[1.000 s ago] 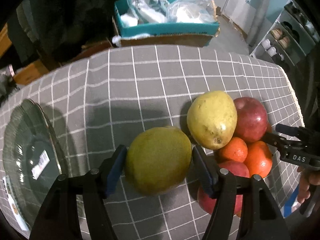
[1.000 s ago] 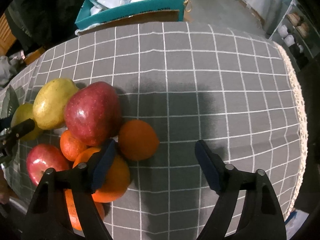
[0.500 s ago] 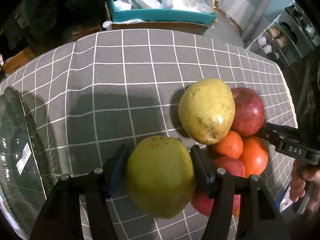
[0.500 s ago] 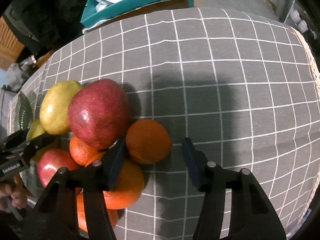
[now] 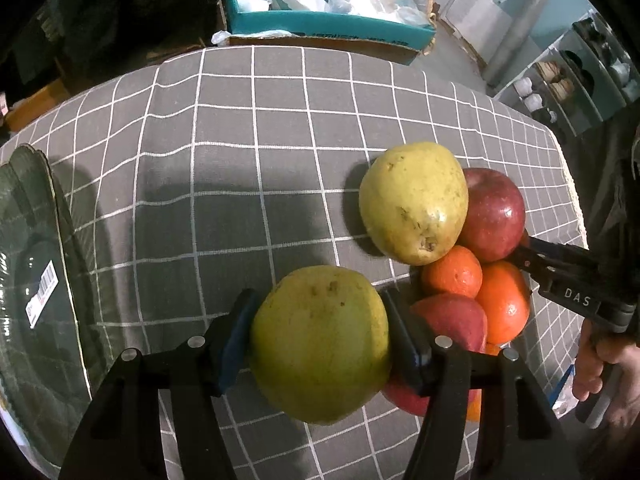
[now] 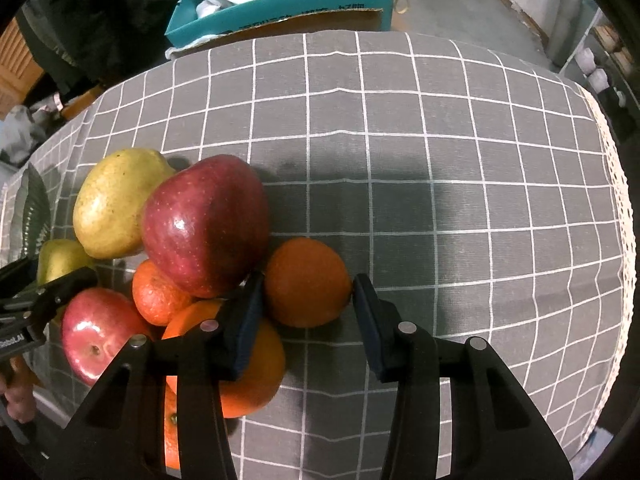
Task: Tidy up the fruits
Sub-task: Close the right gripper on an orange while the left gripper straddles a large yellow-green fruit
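Fruit-sorting is at the pick-up step, with both hands loaded. Seen from the left wrist, the left gripper [image 5: 320, 344] has its blue pads clamped on a green pear [image 5: 320, 344] at six o'clock, and the pear appears lifted clear of the grey checked cloth [image 5: 248, 152], though the fisheye makes that hard to judge. A dark glass plate [image 5: 36, 300] lies at nine o'clock, its rim near the cloth's left edge. At three o'clock sits the pile: a yellow pear [image 5: 414, 204] touching a red apple [image 5: 494, 214], with mandarins and a second apple below. My guess is the pear goes to the plate next, which calls for a swing toward nine o'clock over bare cloth.

From the right wrist, the right gripper [image 6: 307, 304] has just closed and now grips an orange [image 6: 307, 282] at the pile's right side. Its left pad is wedged against the red apple [image 6: 206, 226] and a larger orange [image 6: 248, 364], so lifting straight up would likely disturb them least. Open cloth runs from twelve to four o'clock, ending at a lace edge [image 6: 618, 216] at three o'clock. A teal box [image 6: 280, 12] stands beyond the far edge at twelve.
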Demonstrator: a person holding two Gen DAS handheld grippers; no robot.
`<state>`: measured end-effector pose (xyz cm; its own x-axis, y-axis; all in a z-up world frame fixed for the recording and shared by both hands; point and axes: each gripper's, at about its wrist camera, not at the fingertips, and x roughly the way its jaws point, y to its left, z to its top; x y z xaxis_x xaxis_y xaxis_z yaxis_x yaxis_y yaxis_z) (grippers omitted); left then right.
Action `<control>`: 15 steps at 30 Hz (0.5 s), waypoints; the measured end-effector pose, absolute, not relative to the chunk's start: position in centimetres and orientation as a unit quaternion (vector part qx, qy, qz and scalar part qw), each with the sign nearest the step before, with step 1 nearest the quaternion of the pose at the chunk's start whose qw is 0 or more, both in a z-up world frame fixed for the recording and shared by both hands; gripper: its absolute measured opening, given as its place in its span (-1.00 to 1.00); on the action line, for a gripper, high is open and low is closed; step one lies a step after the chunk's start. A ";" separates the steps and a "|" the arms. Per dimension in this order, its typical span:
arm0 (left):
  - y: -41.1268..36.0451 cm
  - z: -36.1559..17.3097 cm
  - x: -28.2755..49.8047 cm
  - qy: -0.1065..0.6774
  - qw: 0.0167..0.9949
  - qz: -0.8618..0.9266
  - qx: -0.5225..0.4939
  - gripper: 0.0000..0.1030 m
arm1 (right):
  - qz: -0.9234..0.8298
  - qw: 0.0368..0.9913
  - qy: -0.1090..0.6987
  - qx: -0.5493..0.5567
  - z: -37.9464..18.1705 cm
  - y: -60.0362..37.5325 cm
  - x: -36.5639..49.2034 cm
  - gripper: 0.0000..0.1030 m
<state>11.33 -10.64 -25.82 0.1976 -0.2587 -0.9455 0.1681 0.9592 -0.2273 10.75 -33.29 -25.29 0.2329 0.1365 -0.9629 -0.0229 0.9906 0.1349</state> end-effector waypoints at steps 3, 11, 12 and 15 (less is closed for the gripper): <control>-10.6 -25.5 11.0 0.614 0.778 -0.132 -0.027 0.25 | 0.041 0.793 0.608 0.025 -24.8 -33.2 10.0 -0.18; -9.9 -23.2 10.5 0.580 0.805 -0.119 -0.017 0.24 | 0.019 0.826 0.564 -0.005 -21.9 -33.1 8.9 -0.19; -9.8 -22.8 10.4 0.576 0.809 -0.117 -0.018 0.23 | 0.018 0.829 0.559 -0.009 -21.5 -33.2 8.8 -0.19; -9.6 -21.4 10.2 0.559 0.821 -0.114 -0.016 0.22 | 0.015 0.840 0.543 -0.020 -20.3 -32.7 8.7 -0.19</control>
<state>10.21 -9.57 -21.40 0.3486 -0.2057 -0.9144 0.1690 0.9734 -0.1545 8.71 -32.71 -20.32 0.4109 0.0041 -0.9117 -0.0474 0.9987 -0.0168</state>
